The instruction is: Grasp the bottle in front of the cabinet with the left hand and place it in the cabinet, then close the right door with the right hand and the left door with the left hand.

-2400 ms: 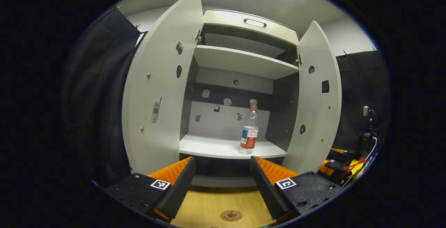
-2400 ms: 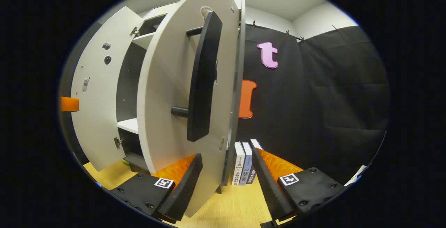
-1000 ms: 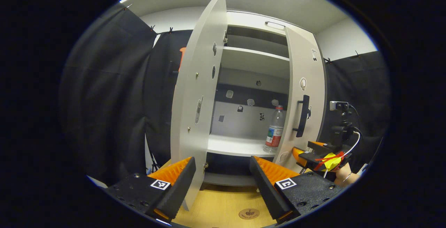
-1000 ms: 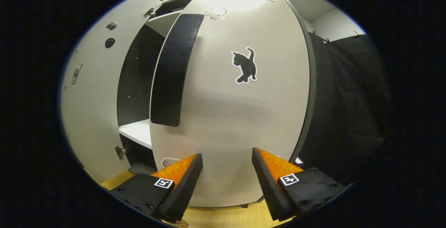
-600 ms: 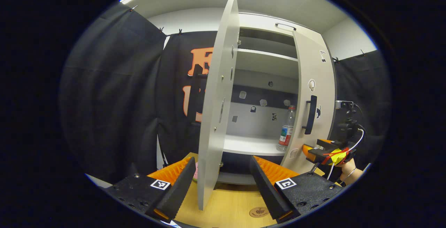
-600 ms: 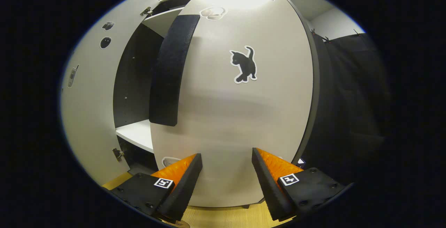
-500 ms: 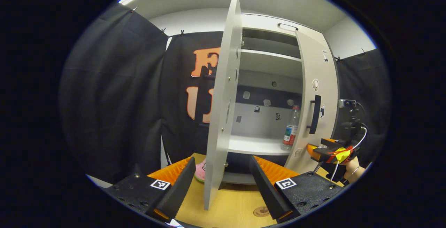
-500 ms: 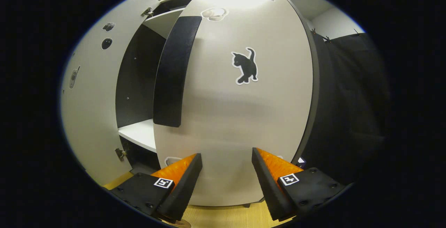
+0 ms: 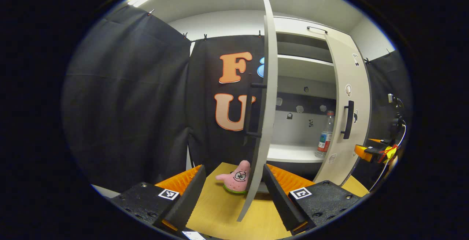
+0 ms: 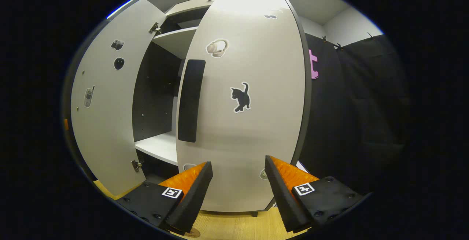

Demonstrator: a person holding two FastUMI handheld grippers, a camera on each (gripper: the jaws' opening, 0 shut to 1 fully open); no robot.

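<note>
Left gripper view: the left gripper point(image 9: 231, 196) sits at the bottom centre of the frame, jaws spread apart and holding nothing. The left door point(image 9: 264, 115) of the cabinet point(image 9: 304, 42) stands edge-on at frame centre, its lower edge lying between the two fingers. A black handle point(image 9: 250, 110) projects from the door's left face. A pink star-shaped plush toy point(image 9: 236, 177) rests on the wooden table point(image 9: 216, 210) just left of the door's lower edge.

The bottle point(image 9: 325, 134) stands upright on the lower shelf point(image 9: 289, 154) inside the cabinet, at centre right of the frame, close beside the right door point(image 9: 348, 111). The right door is nearly shut against the cabinet. The right gripper point(image 9: 375, 152) appears at the far right edge, near that door's lower part.

Right gripper view: the right gripper point(image 10: 238, 190) is at the bottom centre, jaws wide apart and empty, facing the right door point(image 10: 242, 104). A cat sticker point(image 10: 240, 97) and a black handle point(image 10: 190, 100) mark its face. The left door point(image 10: 106, 97) hangs open at the left of the frame.
</note>
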